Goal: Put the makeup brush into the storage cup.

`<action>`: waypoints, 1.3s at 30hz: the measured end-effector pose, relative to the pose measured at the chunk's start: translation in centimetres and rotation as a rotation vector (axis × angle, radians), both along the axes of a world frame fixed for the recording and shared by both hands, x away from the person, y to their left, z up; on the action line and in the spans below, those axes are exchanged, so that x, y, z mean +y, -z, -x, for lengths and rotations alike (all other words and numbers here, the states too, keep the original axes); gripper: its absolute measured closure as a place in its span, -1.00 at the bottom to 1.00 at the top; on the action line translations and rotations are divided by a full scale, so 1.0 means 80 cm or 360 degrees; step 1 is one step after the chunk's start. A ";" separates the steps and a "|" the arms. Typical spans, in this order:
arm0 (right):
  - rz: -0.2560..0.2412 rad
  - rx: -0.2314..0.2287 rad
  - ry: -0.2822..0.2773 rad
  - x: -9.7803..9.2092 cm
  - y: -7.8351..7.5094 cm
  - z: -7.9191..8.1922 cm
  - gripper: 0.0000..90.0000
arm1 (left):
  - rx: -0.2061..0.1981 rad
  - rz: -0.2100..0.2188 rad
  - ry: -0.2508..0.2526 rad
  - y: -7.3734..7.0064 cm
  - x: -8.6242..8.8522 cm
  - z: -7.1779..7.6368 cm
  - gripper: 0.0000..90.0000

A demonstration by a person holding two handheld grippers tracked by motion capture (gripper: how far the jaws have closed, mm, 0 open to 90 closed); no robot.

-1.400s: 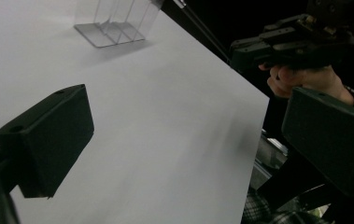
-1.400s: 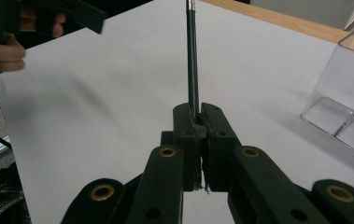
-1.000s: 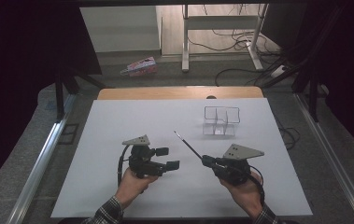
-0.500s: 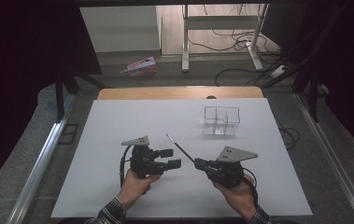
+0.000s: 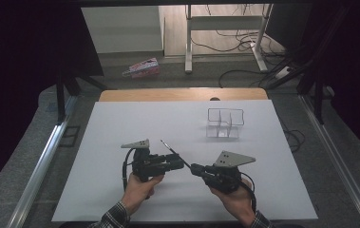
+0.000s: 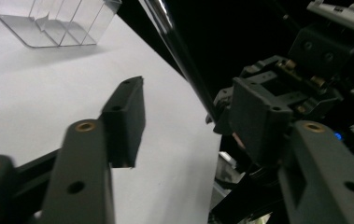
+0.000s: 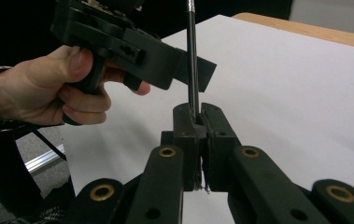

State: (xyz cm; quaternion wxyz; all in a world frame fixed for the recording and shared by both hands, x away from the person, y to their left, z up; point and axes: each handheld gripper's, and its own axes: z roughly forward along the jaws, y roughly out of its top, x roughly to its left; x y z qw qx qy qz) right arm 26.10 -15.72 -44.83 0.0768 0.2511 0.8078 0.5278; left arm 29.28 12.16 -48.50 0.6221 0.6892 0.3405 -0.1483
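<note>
The right gripper (image 5: 196,168), held in the person's right hand (image 5: 232,197) at the near right of the table, has its jaws clamped together on a thin black rod (image 5: 172,151); in the right gripper view the jaws (image 7: 197,122) press flat against each other with the rod (image 7: 193,60) rising straight out from between them. The left gripper (image 5: 177,163), held in the left hand (image 5: 137,187) just left of it, has its jaws apart: in the left gripper view a wide gap separates the two black jaws (image 6: 188,126), and the rod (image 6: 179,56) crosses that gap with the right gripper's body behind it. Whether either left jaw touches the rod cannot be told.

The largest thing is the white table (image 5: 120,123), with a wooden strip (image 5: 177,94) along its far edge. Both grippers sit over its near middle, tips almost meeting, each with a grey three-cornered plate on top and a black cable looping near the wrist.

On the far right of the table, well apart from the grippers, stands a clear plastic organizer (image 5: 225,123) with divided compartments, upright; it appears at the top left of the left gripper view (image 6: 55,23).

The rod slants from the right gripper's tip up toward the far left, ending in a fine point over the bare table. The person's sleeves (image 5: 116,216) are plaid.

On the floor beyond the table lies a small pink-and-white package (image 5: 142,67), and cables (image 5: 244,71) trail near a metal stand's legs.
</note>
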 end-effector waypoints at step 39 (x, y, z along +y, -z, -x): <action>0.0097 0.0198 0.0028 -0.014 0.019 -0.033 -0.98 | -0.0087 -0.0533 -0.0030 -0.016 0.003 0.005 0.90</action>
